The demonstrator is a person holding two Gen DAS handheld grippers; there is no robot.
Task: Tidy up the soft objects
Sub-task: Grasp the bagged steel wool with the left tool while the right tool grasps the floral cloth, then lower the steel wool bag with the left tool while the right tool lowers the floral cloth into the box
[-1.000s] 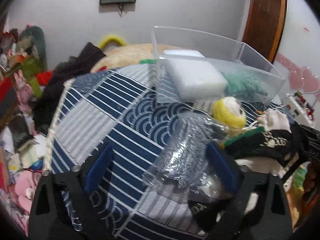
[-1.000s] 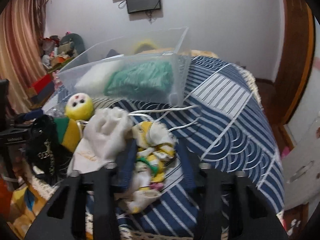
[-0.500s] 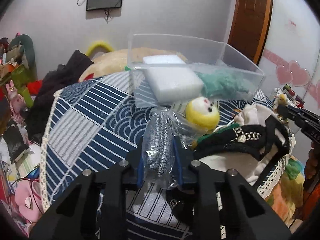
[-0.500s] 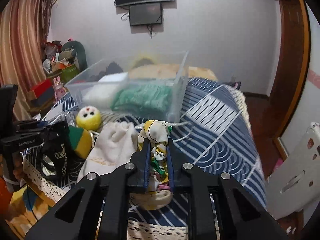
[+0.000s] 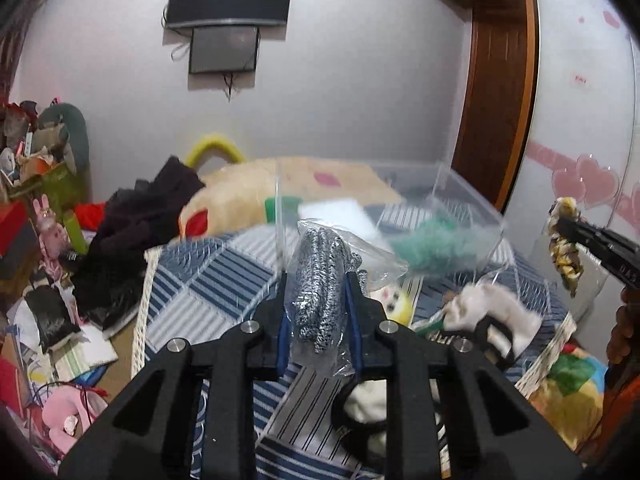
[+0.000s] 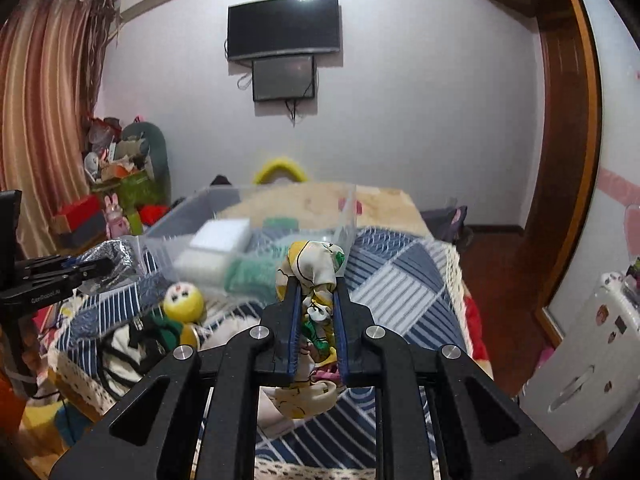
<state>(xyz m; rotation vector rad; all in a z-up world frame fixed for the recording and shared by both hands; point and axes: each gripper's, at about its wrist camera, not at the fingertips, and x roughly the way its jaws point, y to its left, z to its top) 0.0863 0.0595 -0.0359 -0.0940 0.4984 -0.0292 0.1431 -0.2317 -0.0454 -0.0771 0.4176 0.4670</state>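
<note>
The clear plastic storage bin [image 5: 460,208] sits mid-frame on the blue patterned bedspread [image 5: 208,280], beyond both of your claws, with a white foam block [image 5: 340,212] and green knit bundle [image 5: 432,240] inside. Your left gripper [image 5: 318,292] pinches a clear bag of speckled black-and-white yarn [image 5: 320,280] at centre frame. Your right gripper [image 6: 316,304] is clamped on a yellow, white and green printed cloth [image 6: 316,272]. A yellow round-headed doll [image 6: 182,300] lies lower left on the bedspread.

Two hand-held grippers [image 5: 318,280] [image 6: 316,292], one clear bin [image 5: 472,200], two wall screens [image 6: 284,26], one yellow-headed doll [image 6: 183,299].
</note>
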